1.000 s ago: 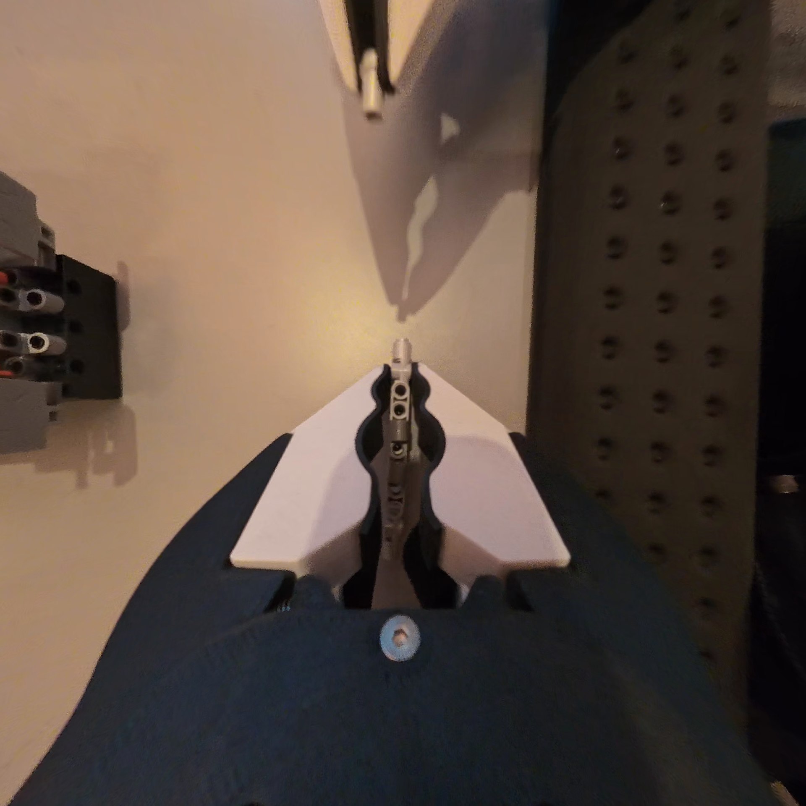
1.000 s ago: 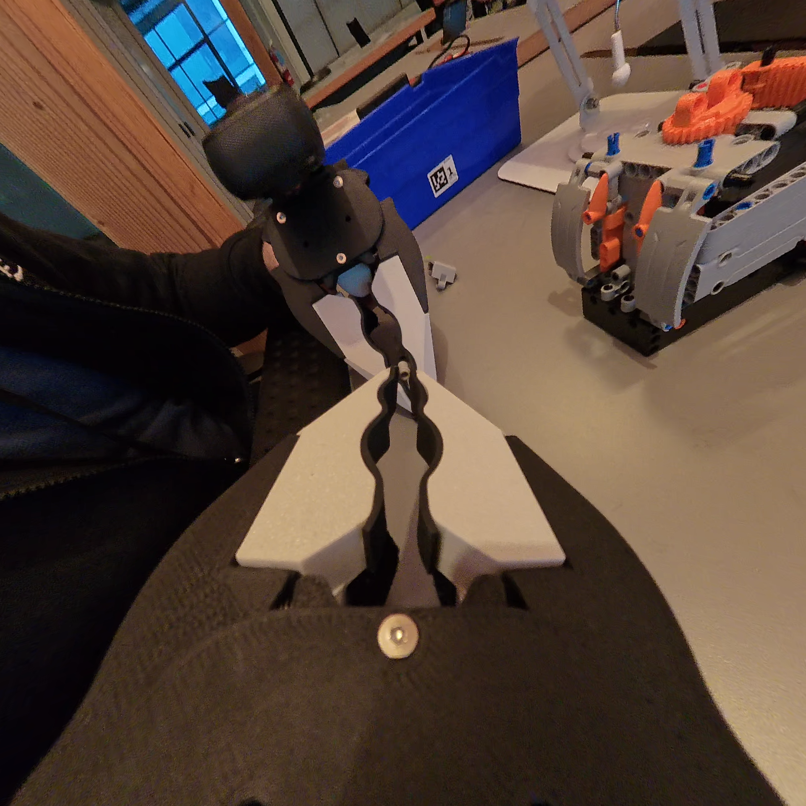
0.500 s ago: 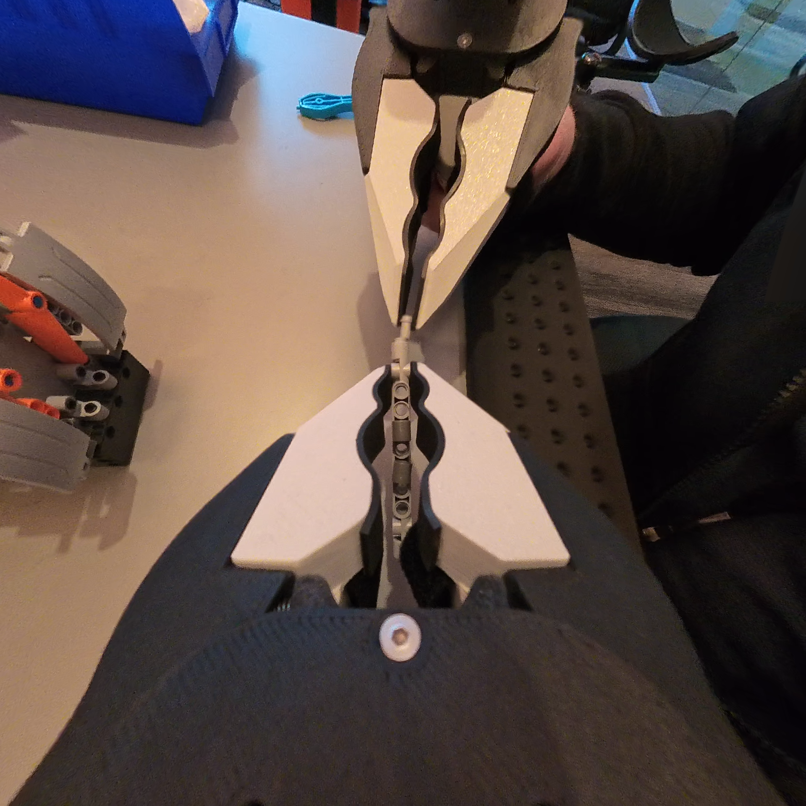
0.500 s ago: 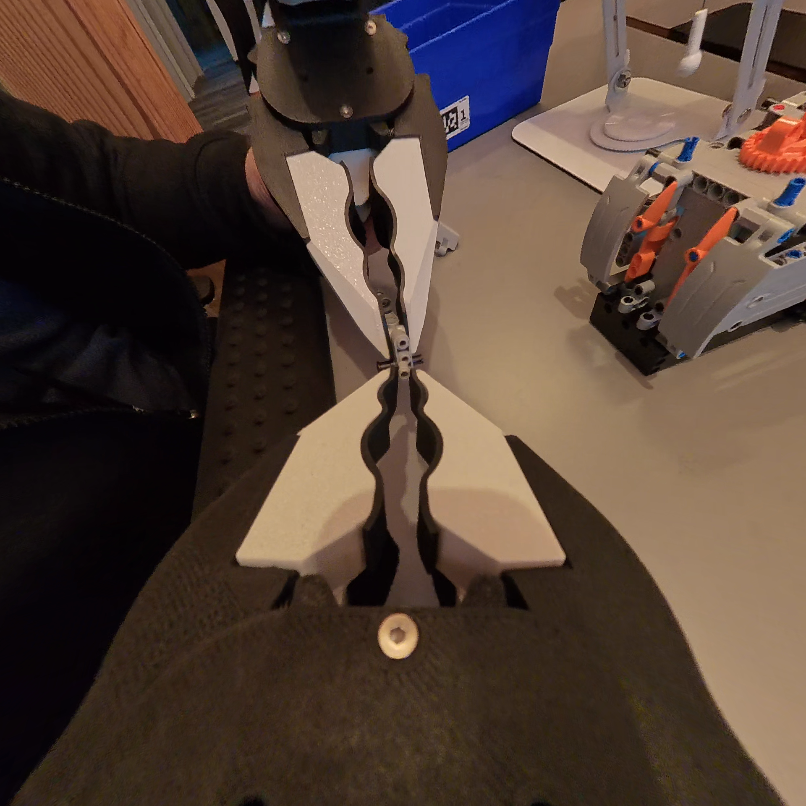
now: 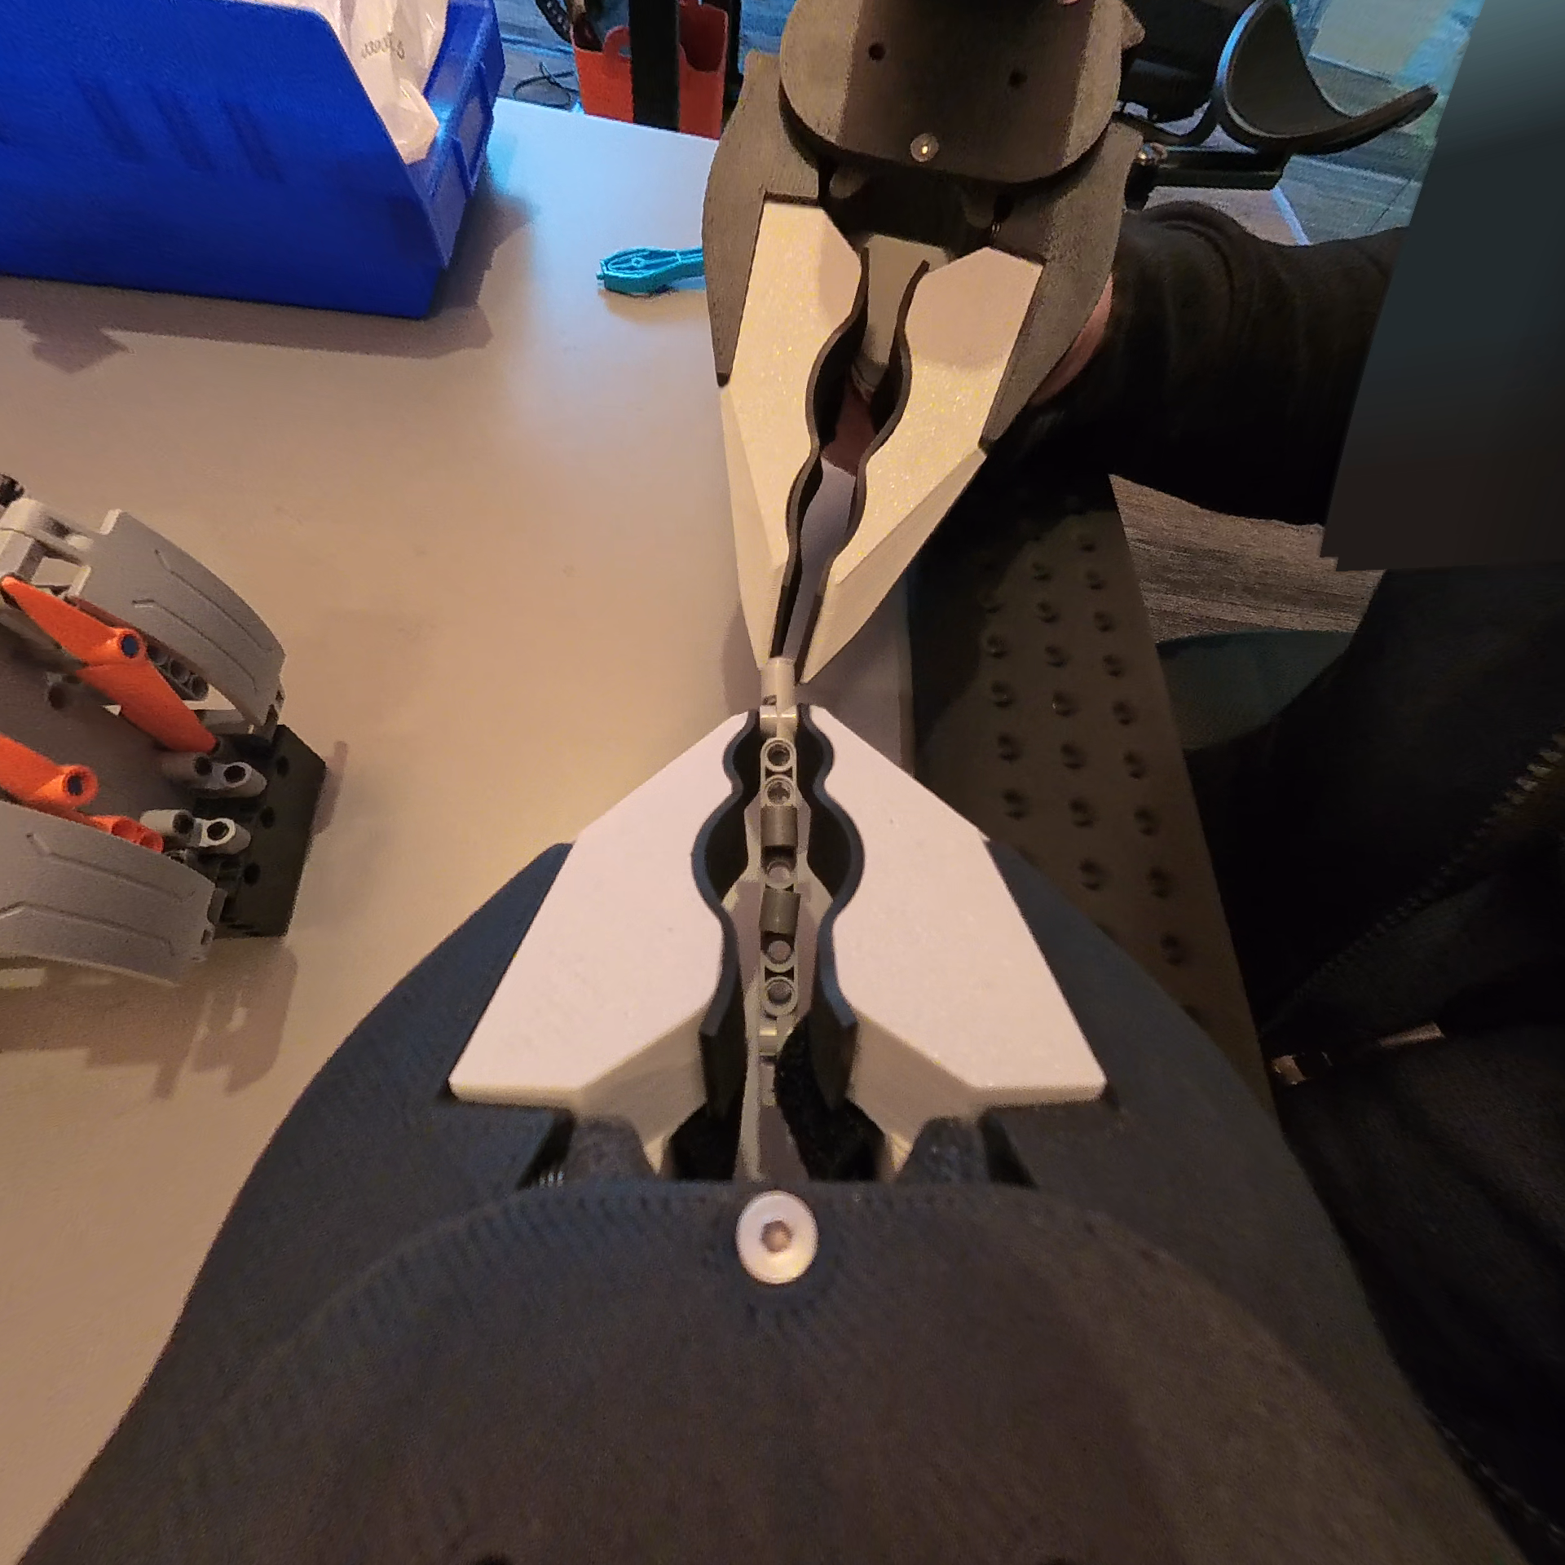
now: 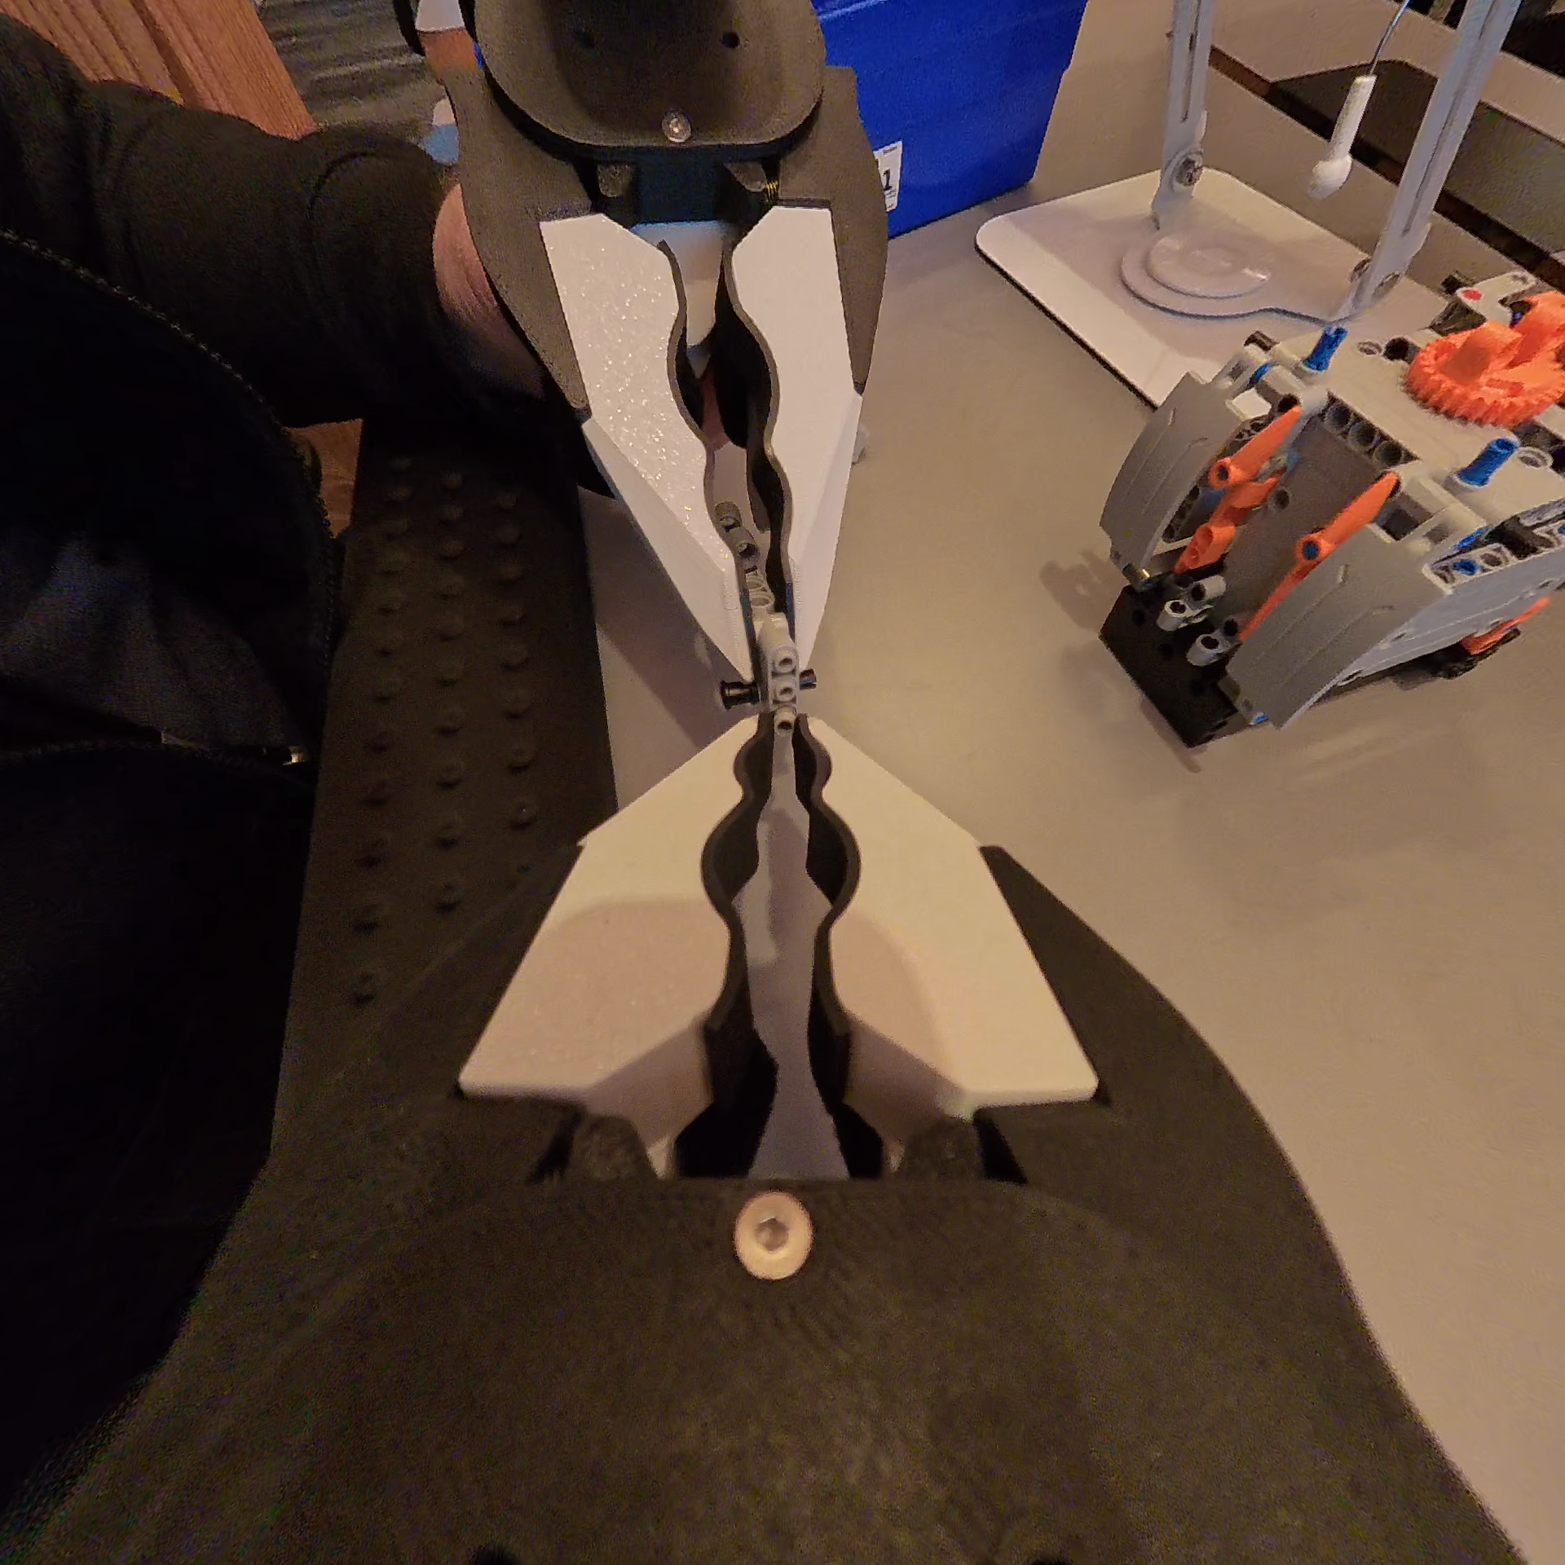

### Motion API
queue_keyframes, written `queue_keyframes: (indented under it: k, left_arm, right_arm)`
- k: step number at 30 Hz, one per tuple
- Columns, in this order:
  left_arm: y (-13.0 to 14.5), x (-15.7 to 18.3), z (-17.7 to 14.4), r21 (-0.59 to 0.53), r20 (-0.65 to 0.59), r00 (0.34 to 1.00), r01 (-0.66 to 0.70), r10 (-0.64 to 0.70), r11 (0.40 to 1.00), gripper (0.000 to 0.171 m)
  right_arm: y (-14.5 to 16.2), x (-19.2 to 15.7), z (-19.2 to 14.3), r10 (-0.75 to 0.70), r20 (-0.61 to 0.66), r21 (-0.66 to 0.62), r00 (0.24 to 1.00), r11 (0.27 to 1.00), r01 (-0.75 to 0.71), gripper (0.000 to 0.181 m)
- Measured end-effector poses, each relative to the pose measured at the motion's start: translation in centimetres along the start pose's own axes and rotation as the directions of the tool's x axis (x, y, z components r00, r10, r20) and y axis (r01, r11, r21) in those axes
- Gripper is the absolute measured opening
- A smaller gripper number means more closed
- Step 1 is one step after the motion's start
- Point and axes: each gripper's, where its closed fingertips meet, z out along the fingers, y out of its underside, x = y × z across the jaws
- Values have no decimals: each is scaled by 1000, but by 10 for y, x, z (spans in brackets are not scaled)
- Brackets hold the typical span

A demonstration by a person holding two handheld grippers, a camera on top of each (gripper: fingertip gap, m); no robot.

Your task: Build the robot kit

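My left gripper point(image 5: 779, 720) is shut on a long grey beam with holes point(image 5: 779, 847) that lies along its fingers. The beam's end piece sticks out past the tips. My right gripper point(image 5: 792, 665) comes in from the top, tip to tip with the left one, shut on a small light grey pin point(image 5: 779, 677). In the right wrist view my right gripper point(image 6: 786, 732) holds the pin point(image 6: 785, 720) against a grey connector point(image 6: 783, 665) crossed by a black pin at the beam's point(image 6: 749, 559) end. The left gripper point(image 6: 775, 652) faces it from above.
A grey and orange brick model on a black base point(image 5: 127, 762) point(image 6: 1355, 550) stands on the beige table. A blue bin point(image 5: 212, 144) point(image 6: 948, 85), a teal tool point(image 5: 648, 271) and a white stand base point(image 6: 1101, 254) lie farther back. A black studded mat point(image 5: 1067, 720) point(image 6: 449, 677) lines the table edge by a dark sleeve. The tips of both grippers are at nearly the same place.
The two grippers have come together tip to tip. The left wrist view has swung up from the table top. The pin now meets the beam's end piece.
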Motion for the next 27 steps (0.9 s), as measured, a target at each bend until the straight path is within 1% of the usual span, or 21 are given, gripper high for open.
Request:
queue_keyframes:
  k: [2,7,10,16,21,27]
  left_arm:
    - [-3,1,0,28,-1,1000,5,-5,1000,5]
    - [-20,2,-8,143,-18,999,41,-39,989,5]
    - [-36,6,-14,234,-60,996,72,-59,970,5]
    - [-55,15,-24,338,-118,992,89,-52,937,4]
    - [-64,21,-28,380,-156,987,102,-45,920,4]
    - [-73,25,-32,413,-164,986,96,-30,905,4]
  right_arm:
    - [-2,0,-1,-10,6,7,1000,1000,10,2]
    - [-19,0,-12,34,35,127,999,991,-38,2]
    - [-34,-2,-23,83,98,235,992,967,-104,1]
    - [-52,-10,-37,99,198,360,975,918,-166,1]
    - [-60,-14,-44,93,253,416,963,888,-195,1]
    - [-65,-18,-49,74,280,456,957,867,-200,2]
